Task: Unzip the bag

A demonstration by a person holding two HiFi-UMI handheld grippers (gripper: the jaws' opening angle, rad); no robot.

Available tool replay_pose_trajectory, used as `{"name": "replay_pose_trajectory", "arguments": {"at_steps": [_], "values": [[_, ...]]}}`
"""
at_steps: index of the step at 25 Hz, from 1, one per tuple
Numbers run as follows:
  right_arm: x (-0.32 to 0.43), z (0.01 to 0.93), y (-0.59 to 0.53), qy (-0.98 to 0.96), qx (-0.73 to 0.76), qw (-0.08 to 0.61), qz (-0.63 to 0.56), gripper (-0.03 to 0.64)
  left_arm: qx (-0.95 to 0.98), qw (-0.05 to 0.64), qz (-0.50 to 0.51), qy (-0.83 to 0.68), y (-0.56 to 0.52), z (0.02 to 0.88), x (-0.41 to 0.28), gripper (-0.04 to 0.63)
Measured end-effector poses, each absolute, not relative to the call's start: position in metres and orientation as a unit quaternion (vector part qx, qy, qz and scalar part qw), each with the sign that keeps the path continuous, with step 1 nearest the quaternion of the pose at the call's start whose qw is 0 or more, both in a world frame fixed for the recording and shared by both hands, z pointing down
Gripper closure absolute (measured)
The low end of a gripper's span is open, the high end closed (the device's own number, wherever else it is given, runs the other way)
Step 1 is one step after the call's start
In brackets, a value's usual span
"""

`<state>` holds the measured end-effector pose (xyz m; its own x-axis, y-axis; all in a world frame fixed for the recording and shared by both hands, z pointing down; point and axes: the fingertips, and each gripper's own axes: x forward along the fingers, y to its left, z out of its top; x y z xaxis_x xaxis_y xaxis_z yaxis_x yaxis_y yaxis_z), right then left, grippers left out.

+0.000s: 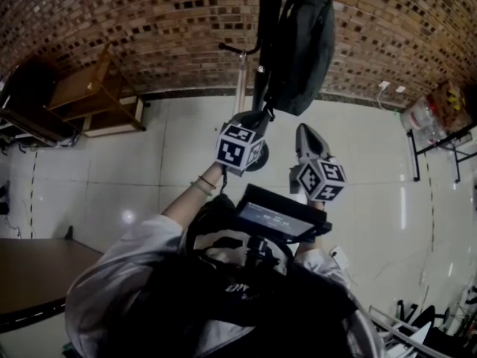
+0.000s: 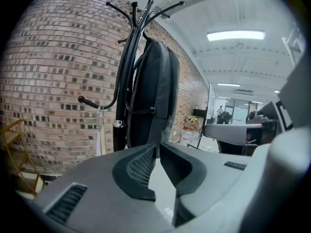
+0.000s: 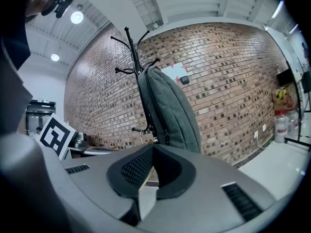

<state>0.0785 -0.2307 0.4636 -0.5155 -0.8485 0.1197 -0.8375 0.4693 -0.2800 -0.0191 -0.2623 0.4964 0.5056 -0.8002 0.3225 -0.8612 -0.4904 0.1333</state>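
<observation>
- The step in hand is judged to be the approach: neither gripper touches the backpack (image 1: pixel 302 43) yet, so the zip has to be found first.
- The left gripper (image 2: pixel 158 147) is seen with its jaws pressed together at the tips and nothing between them; the right gripper (image 3: pixel 151 148) is likewise closed and empty.
- Both jaws would need to be spread before any pull tab can be pinched.
- One gripper is best used to steady the hanging pack, since it is likely to swing or turn on its hook when the slider is dragged; the other is best kept for the pull.
- A small dark tab (image 3: pixel 166 139) is seen low on the pack's edge in the right gripper view; it may be a zip pull, but this cannot be confirmed.
- The pull should be drawn along the line of the zip, not away from the fabric, so the slider is not jammed.
- The backpack is hung high on a black coat stand (image 2: pixel 124 81), in front of a brick wall (image 3: pixel 228 81), ahead of and above both grippers.
- It is dark grey, soft and slim, hanging upright with its straps against the pole.
- It appears to be closed; no gaping opening is seen.
</observation>
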Motion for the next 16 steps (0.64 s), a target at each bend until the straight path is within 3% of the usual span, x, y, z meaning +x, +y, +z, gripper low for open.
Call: {"name": "replay_pose_trajectory", "arguments": {"at_steps": [16], "values": [[0.0839,0.4664,-0.238,0.856,-0.495,0.015,-0.152,0.627,0.861,0.133,0.099,-0.48,-0.2705,0.487,-0.0098,0.56]]}}
